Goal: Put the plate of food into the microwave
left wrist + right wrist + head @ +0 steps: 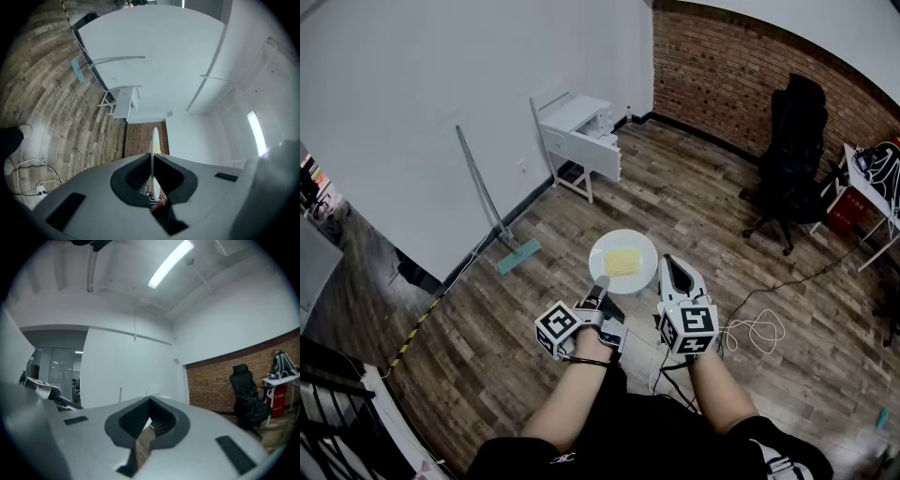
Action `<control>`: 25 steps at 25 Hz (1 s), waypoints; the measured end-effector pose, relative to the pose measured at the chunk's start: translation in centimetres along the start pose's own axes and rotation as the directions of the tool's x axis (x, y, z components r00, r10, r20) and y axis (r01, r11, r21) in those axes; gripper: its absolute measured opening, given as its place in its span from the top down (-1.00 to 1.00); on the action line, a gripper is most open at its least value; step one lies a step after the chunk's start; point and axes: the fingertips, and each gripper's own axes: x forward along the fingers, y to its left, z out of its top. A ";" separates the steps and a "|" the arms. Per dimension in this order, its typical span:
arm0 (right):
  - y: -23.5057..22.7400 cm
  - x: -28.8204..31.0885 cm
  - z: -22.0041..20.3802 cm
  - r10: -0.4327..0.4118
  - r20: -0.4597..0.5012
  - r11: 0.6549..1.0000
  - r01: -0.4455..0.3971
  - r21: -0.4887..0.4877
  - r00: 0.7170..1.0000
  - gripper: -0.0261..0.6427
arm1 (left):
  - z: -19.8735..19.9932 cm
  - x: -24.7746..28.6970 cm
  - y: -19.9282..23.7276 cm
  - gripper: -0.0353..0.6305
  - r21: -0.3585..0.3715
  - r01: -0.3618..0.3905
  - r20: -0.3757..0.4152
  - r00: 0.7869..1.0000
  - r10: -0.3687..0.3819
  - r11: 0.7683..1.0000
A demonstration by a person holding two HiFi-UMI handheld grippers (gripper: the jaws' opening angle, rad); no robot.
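While it is kept above the wooden floor (pixel 694 206), the plate of food (pixel 622 261) is gripped at its near rim.
The rim is clamped by the left gripper (pixel 600 284) fingers; the right gripper (pixel 668 262) fingers are closed on nothing just beside the plate; a white cabinet (pixel 579 127) is set against the far wall.

A black office chair (pixel 792 159) stands on the wood floor (pixel 487 328) by the brick wall (pixel 731 80).

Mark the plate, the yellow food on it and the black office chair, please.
plate (pixel 623 239): head view, bare far rim.
yellow food (pixel 623 262): head view, its middle.
black office chair (pixel 797 122): head view, its backrest.
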 end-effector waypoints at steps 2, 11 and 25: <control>-0.4 2.6 -0.2 -0.004 0.000 1.000 0.004 -0.011 1.000 0.90 | 1.3 2.3 0.3 0.86 -0.012 -0.001 -0.008 1.000 0.001 1.000; -1.9 12.9 0.7 -0.106 0.044 0.993 0.104 0.046 0.993 0.90 | 8.9 10.9 -0.5 0.86 0.047 -0.002 -0.078 0.997 0.006 0.999; -4.8 18.1 -1.5 -0.223 -0.018 0.971 0.224 0.083 0.975 0.90 | 12.5 16.5 1.6 0.86 0.031 -0.046 -0.143 0.988 0.050 0.998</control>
